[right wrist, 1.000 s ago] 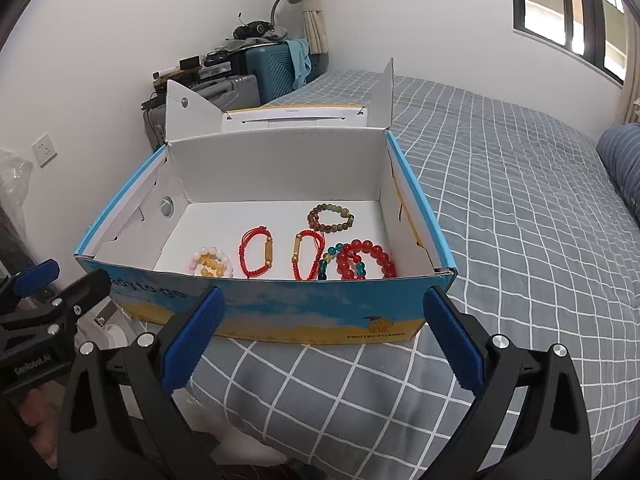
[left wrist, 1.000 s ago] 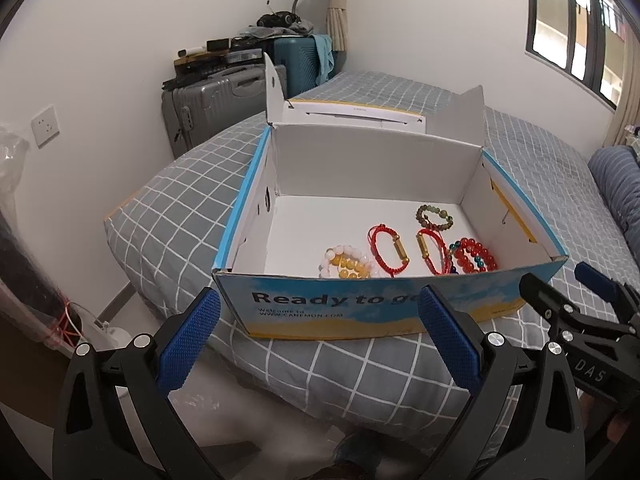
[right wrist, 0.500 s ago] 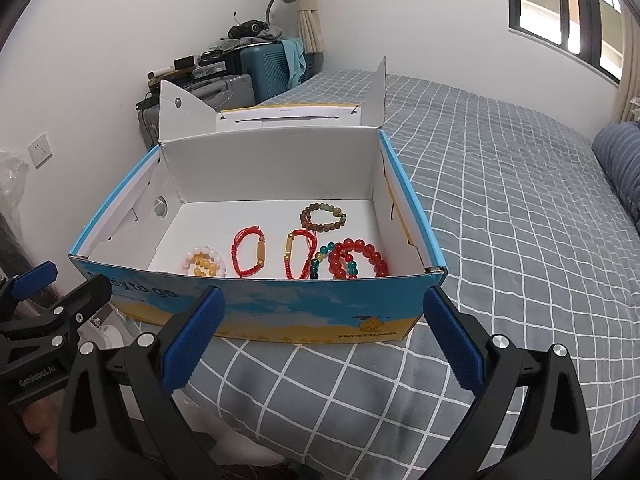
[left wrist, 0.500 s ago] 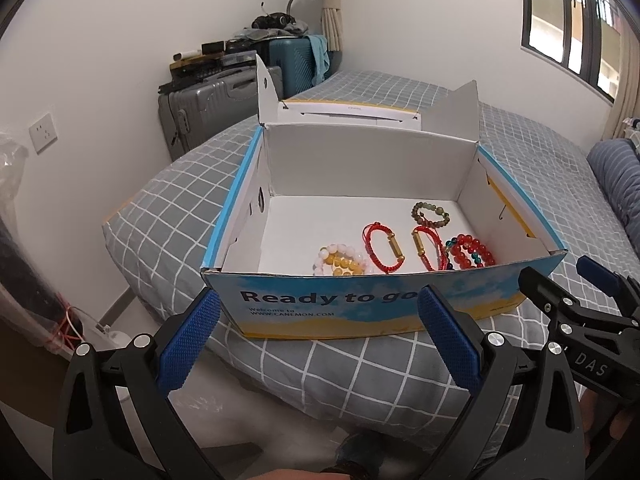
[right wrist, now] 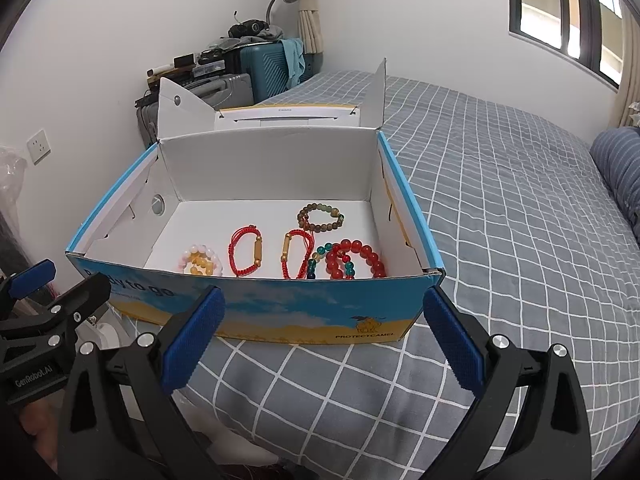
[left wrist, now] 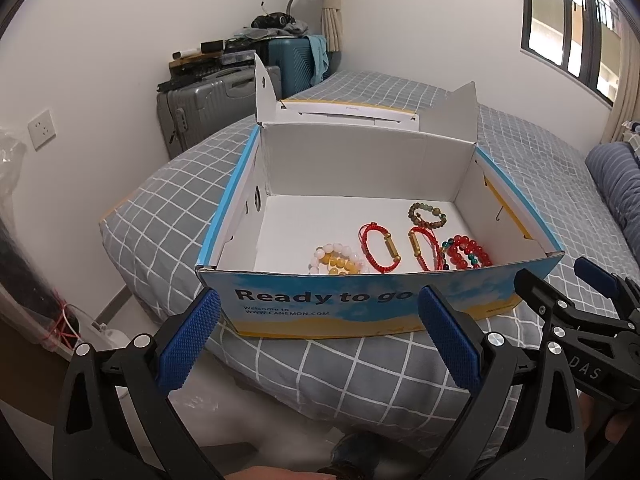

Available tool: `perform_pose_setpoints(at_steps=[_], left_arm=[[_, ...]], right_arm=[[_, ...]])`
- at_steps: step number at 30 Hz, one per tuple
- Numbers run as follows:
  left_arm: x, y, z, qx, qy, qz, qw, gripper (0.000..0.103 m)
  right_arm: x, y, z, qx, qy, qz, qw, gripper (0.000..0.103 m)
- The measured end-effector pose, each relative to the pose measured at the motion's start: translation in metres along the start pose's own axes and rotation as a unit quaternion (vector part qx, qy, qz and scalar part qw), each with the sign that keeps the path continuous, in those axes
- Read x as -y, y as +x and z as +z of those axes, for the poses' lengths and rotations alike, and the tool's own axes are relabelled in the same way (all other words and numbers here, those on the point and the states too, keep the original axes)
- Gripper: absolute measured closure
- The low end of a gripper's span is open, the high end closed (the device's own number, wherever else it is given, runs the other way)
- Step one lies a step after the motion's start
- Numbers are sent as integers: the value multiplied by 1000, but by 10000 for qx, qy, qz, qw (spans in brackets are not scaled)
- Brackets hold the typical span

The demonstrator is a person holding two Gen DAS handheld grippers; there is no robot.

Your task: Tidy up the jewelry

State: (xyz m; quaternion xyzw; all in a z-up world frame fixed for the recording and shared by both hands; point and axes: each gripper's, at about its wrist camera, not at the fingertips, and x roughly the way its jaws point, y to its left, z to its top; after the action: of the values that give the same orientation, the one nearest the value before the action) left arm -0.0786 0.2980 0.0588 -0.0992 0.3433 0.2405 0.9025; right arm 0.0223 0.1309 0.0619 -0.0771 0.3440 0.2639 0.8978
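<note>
An open blue-and-white cardboard box stands on the bed corner. Inside lie several bracelets: a white-and-yellow bead one, two red cord ones, a red bead one and a brown-green bead one. My left gripper is open and empty in front of the box. My right gripper is open and empty, also in front of the box, and shows in the left wrist view.
The bed has a grey checked cover. Grey and teal suitcases with clutter stand against the wall beyond the box. A blue striped pillow lies at the right. The box lid hangs open behind.
Both grippers have shifted slightly relative to the box, with a higher look into it. The bracelets have not moved. Both grippers stay open.
</note>
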Motion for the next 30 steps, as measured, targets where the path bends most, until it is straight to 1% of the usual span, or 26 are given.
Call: perform_pose_setpoints(at_steps=[30], left_arm=[[5, -1, -1, -7, 35, -57, 10000, 6]], right_arm=[[0, 3, -5, -55, 3, 5, 10000, 8]])
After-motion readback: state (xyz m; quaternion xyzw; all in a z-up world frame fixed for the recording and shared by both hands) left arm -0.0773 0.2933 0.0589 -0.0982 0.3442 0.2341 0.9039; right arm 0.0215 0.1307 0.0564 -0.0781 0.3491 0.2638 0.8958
